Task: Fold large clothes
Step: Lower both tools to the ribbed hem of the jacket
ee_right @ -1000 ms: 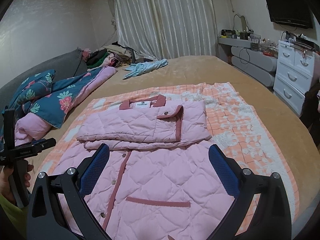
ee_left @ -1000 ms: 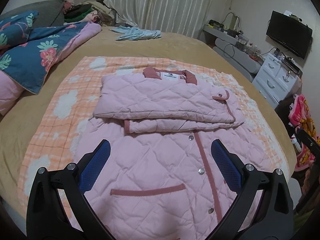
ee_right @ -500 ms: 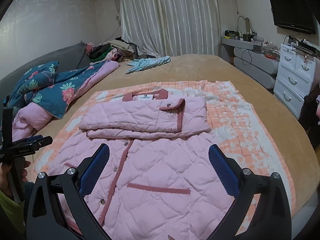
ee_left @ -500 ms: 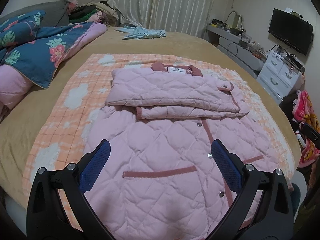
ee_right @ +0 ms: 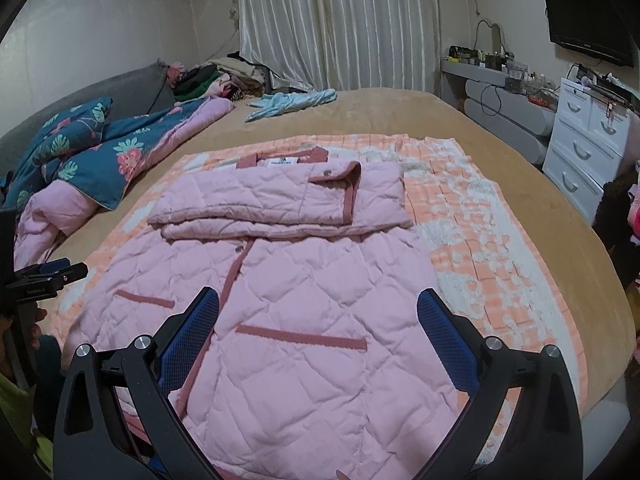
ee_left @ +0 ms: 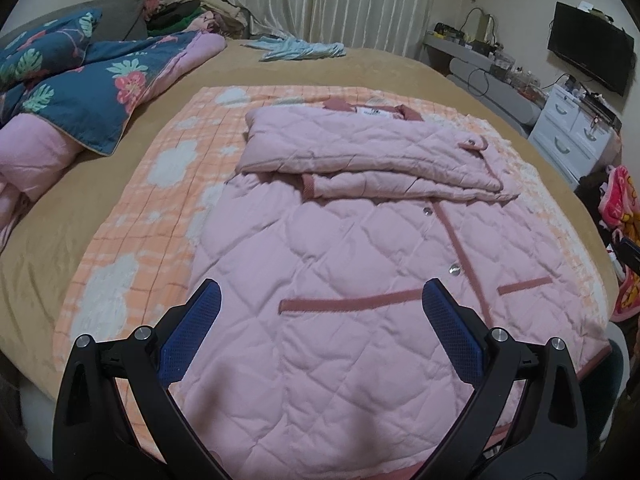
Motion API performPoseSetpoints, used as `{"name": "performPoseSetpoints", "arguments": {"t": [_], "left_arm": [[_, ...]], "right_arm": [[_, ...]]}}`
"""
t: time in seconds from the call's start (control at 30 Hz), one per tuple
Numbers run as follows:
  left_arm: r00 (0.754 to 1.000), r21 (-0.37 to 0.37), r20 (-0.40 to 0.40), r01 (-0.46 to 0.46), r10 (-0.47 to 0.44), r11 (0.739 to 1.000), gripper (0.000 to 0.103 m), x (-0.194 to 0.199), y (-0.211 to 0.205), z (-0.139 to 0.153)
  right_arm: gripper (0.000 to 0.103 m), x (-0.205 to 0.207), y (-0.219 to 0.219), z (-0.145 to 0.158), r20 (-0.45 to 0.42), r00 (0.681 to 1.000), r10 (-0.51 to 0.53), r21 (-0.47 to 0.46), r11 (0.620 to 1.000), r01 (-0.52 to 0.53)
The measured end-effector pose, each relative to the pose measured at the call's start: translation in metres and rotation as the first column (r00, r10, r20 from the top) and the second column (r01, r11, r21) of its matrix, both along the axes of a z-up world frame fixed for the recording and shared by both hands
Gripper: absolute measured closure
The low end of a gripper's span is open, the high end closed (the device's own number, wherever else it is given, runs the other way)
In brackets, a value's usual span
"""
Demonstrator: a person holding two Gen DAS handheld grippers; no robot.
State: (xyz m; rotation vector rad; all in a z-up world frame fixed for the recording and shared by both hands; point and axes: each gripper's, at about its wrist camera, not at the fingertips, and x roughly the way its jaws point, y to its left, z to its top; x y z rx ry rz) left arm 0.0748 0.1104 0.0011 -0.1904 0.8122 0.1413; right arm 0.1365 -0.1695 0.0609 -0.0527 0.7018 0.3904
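Note:
A pink quilted jacket (ee_left: 352, 264) (ee_right: 304, 292) with dark pink trim lies front-up on an orange checked blanket (ee_left: 160, 184) (ee_right: 472, 216) spread over the bed. Both sleeves are folded across its chest in a stacked band (ee_left: 360, 152) (ee_right: 280, 200) just below the collar. My left gripper (ee_left: 322, 300) hovers open over the jacket's lower left part, near a pocket trim. Over the lower right part my right gripper (ee_right: 318, 304) is open too. Neither holds cloth. The left gripper's tool (ee_right: 44, 276) shows at the left edge of the right wrist view.
A floral blue and pink duvet (ee_left: 80, 88) is bunched on the bed's left side. A light blue garment (ee_left: 300, 48) lies at the far end before the curtains. White drawers (ee_right: 588, 148) and a wall TV (ee_left: 588, 56) stand to the right.
Both grippers have pulled back toward the jacket's hem and dropped lower, so more of the lower jacket and pockets shows. The jacket itself has not moved.

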Motion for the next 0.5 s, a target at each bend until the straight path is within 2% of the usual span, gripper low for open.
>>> {"name": "performPoseSetpoints", "arguments": {"t": [0.5], "left_arm": [[0.996,0.019,-0.092,-0.019,0.021,1.0,0.009,-0.023,0.017,-0.039]], "right_arm": [[0.004,-0.001,-0.028,-0.031,-0.086,0.995,-0.042,-0.035,0.999,0.039]]}}
